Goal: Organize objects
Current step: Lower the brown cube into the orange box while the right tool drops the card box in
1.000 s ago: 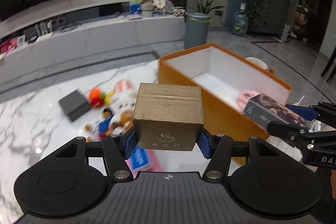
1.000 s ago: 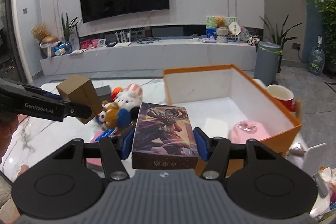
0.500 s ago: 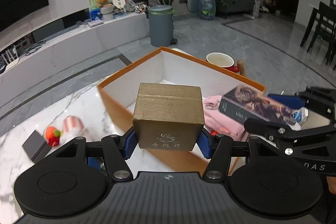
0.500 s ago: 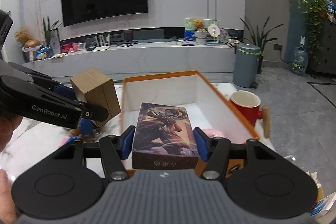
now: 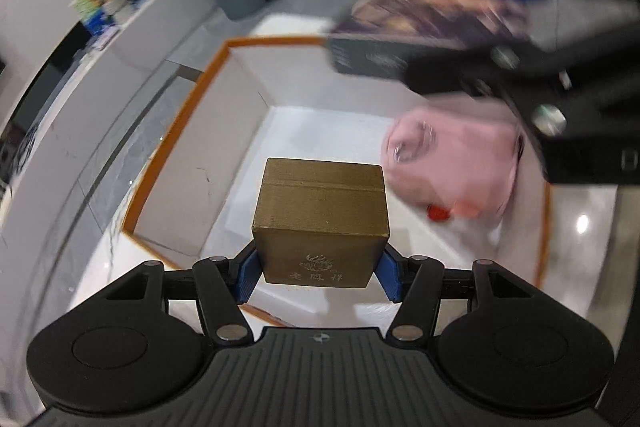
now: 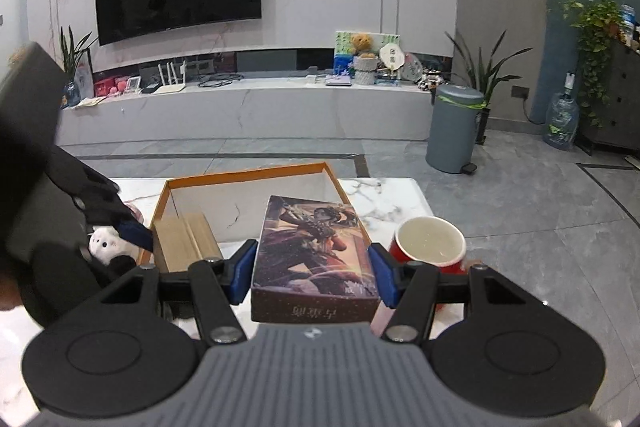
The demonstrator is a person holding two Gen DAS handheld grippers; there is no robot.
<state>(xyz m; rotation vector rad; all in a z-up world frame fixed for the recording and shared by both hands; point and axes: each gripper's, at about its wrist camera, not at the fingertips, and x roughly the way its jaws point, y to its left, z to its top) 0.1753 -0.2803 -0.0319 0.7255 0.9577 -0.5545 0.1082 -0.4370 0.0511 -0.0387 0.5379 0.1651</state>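
The gold box (image 5: 322,223) is gripped by the left claw (image 5: 320,273) and the picture box (image 6: 316,251) by the right claw (image 6: 314,277), so they could be bumped together above the orange box (image 5: 176,143).

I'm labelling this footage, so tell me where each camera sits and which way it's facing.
Left wrist: on the left gripper, looking steeply down into the orange box; its fingers clamp a gold box.
Right wrist: on the right gripper, facing level toward the TV wall, holding an illustrated box.
Shared: orange box, both held boxes, and each other's gripper.
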